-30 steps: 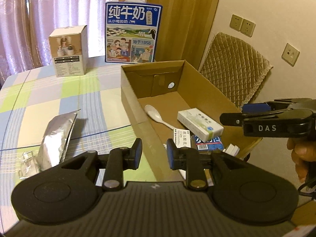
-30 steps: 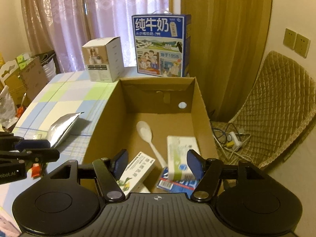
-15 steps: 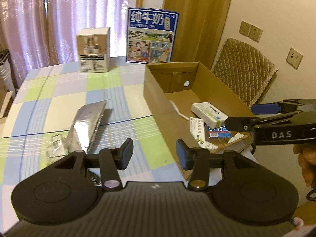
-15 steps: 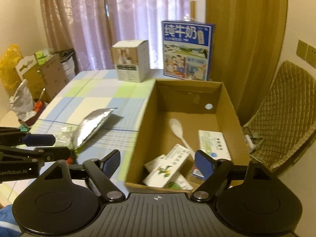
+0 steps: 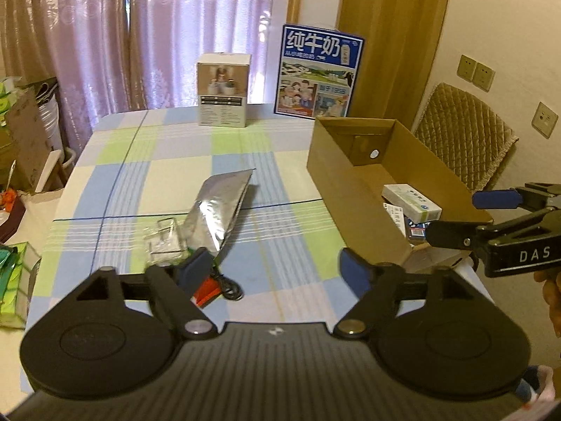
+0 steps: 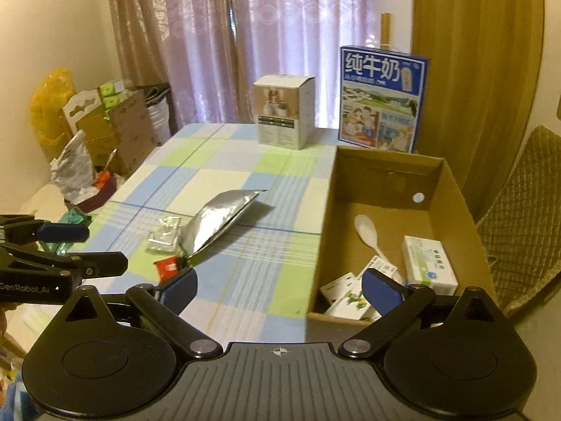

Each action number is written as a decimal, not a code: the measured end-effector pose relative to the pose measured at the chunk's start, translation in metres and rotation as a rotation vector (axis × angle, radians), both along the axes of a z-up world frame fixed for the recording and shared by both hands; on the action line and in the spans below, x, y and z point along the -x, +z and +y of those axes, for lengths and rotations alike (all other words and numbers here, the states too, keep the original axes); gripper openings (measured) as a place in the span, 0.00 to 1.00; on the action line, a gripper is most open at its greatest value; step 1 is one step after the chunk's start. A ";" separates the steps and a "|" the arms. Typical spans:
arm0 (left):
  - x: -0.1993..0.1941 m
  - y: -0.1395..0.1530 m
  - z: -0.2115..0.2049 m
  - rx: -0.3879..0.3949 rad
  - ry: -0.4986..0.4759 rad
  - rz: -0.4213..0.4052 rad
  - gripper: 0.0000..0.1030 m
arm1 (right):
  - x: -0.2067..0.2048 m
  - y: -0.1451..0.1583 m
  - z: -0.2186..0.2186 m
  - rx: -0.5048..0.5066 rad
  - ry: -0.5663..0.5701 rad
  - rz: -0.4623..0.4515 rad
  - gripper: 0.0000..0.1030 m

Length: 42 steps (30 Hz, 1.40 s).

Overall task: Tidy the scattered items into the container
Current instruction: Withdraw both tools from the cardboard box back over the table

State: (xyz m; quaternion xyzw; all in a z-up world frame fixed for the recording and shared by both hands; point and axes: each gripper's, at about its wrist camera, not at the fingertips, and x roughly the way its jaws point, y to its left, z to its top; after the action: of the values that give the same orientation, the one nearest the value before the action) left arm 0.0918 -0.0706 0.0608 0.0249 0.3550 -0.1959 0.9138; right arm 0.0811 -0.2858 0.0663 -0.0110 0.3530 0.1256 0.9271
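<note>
Both wrist cameras look forward and down, sharing the checked table (image 5: pixel 168 161) and cardboard box (image 6: pixel 452 189).

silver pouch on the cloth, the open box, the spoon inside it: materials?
Silver pouch: looks like metallised foil film, shiny, creased, with bright glints. Open box: plain brown corrugated cardboard, matte, folded flaps. Spoon: white and smooth with a soft sheen, probably plastic, though ceramic can't be ruled out.

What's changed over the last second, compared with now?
Both grippers, the left gripper and the right gripper, pulled back from the cardboard box toward the tablecloth; their jaws have just been opening, with nothing between them. The foil pouch, spoon and boxed items stayed put.
</note>
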 end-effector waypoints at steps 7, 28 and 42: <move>0.017 -0.011 0.028 -0.023 0.042 0.013 0.96 | 0.014 -0.010 0.014 -0.015 0.025 0.020 0.98; 0.005 -0.060 0.087 -0.097 0.125 0.082 0.99 | 0.007 -0.063 0.074 0.018 0.160 0.114 0.98; -0.049 -0.104 0.096 -0.126 0.127 0.139 0.99 | -0.059 -0.118 0.107 0.077 0.226 0.188 0.84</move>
State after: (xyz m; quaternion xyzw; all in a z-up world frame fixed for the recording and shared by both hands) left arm 0.1403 0.0256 -0.0433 0.0459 0.4299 -0.1161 0.8942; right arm 0.1400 -0.1788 -0.0515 -0.0742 0.4395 0.2162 0.8687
